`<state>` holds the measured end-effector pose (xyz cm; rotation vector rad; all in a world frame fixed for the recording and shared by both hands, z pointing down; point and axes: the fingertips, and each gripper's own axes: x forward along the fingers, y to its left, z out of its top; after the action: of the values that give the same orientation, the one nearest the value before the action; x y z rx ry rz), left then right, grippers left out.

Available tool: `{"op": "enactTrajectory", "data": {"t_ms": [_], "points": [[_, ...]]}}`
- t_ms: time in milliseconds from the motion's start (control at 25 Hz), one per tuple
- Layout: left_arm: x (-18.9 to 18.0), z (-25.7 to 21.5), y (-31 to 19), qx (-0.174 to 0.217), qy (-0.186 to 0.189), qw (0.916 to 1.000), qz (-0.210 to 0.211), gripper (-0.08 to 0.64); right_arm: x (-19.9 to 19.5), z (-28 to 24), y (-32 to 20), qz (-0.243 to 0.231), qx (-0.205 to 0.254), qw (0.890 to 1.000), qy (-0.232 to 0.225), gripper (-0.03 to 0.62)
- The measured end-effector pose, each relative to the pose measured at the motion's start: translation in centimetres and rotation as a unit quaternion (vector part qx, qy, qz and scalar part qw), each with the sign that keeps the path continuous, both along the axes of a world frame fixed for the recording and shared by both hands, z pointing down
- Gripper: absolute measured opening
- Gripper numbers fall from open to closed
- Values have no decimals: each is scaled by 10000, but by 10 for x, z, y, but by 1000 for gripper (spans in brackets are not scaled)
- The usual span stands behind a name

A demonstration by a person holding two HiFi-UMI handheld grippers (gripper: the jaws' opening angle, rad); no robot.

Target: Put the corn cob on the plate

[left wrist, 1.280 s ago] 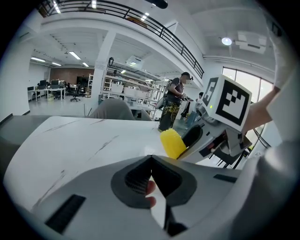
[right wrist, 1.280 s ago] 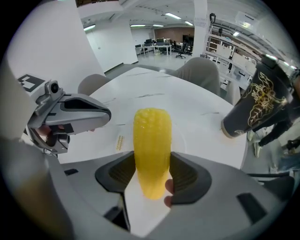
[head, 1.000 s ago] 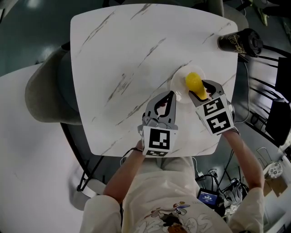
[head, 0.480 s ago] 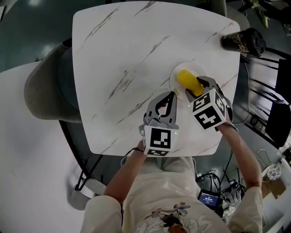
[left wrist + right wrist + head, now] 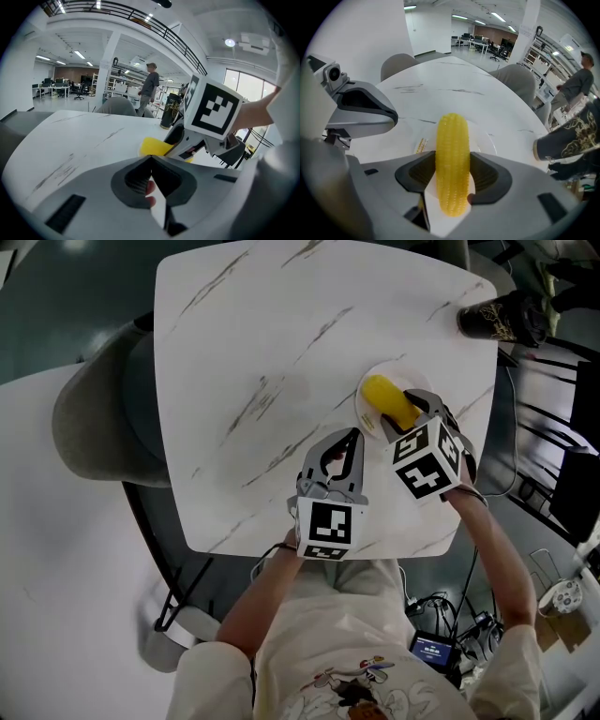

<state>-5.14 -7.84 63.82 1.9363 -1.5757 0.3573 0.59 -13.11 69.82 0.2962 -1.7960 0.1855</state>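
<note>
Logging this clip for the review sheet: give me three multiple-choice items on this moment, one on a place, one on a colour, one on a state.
1. Where is the corn cob?
A. lying loose, far from both grippers
B. in the right gripper, over the plate
C. out of sight

2. What colour is the plate?
A. white
B. blue
C. black

3. What state is the left gripper in?
A. shut on the corn cob
B. wide open
C. shut, with nothing in it

Answers:
1 B: the right gripper view shows its jaws pressed on both sides of the cob, with the plate behind it.
2 A: the head view shows a white plate.
3 C: the left gripper view shows its jaws together with nothing between them.
</note>
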Motion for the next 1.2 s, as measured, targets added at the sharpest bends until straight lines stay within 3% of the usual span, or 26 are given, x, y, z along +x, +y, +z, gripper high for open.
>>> {"op": "enactTrajectory", "data": {"t_ms": [440, 760, 920, 1200], "points": [[8, -12, 10, 104, -77, 9999, 15, -2, -1, -22, -1, 175, 34, 9985, -512, 232], [10, -36, 17, 209, -157, 9996, 54, -2, 4, -57, 4, 546, 359, 9932, -961, 232], [8, -55, 19, 254, -160, 9995, 35, -2, 3, -84, 7, 859, 566, 9847, -1406, 232], [8, -81, 29, 173, 4, 9998, -38, -2, 1, -137, 24, 1514, 872, 9552, -2390, 232]]}}
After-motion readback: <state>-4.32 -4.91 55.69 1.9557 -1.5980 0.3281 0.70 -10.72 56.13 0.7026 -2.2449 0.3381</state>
